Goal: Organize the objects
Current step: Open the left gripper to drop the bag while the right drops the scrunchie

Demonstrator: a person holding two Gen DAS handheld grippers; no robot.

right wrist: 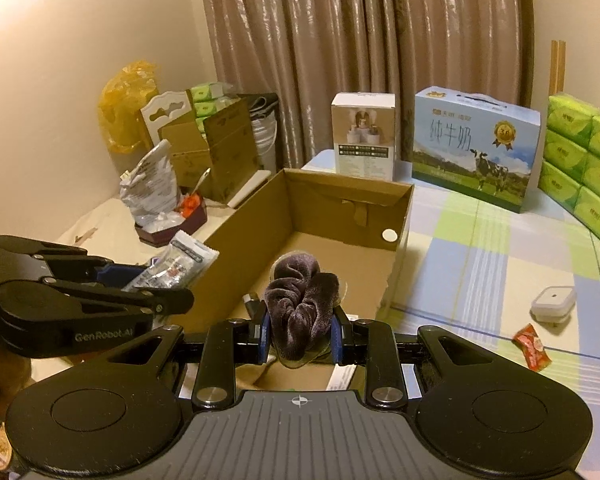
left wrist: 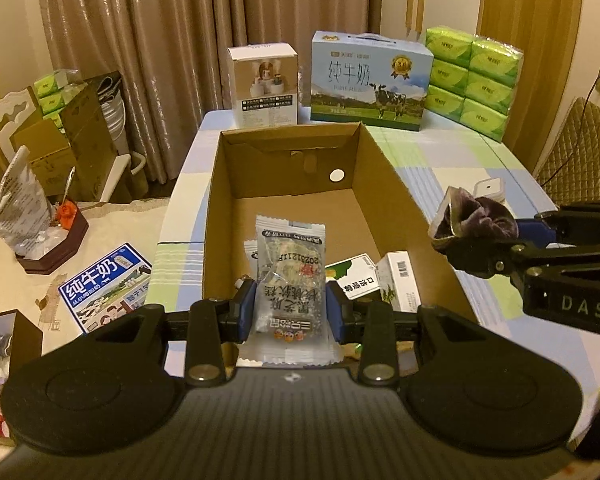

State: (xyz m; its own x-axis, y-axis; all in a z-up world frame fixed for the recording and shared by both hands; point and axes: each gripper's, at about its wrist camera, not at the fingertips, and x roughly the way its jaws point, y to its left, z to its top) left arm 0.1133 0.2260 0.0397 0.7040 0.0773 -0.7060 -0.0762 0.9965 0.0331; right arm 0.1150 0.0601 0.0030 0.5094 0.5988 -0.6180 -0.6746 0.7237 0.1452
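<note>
Clear plastic crinkles between my left gripper [left wrist: 290,300]: the blue pads press on both sides of a snack packet [left wrist: 290,276], so the jaws are closed on it and stand only as wide as the packet. My right gripper [right wrist: 300,330] is squeezed almost fully together on a dark purple cloth [right wrist: 300,304]. I hold both things over the near end of the cardboard box [left wrist: 384,184]. Inside it, near me, some small cartons [left wrist: 396,280] and another packet already lie, so I judge a part of the work done. Still outside on the table I see a red sachet [right wrist: 532,346] and a white container [right wrist: 552,302]. The far half of the box is bare.
</note>
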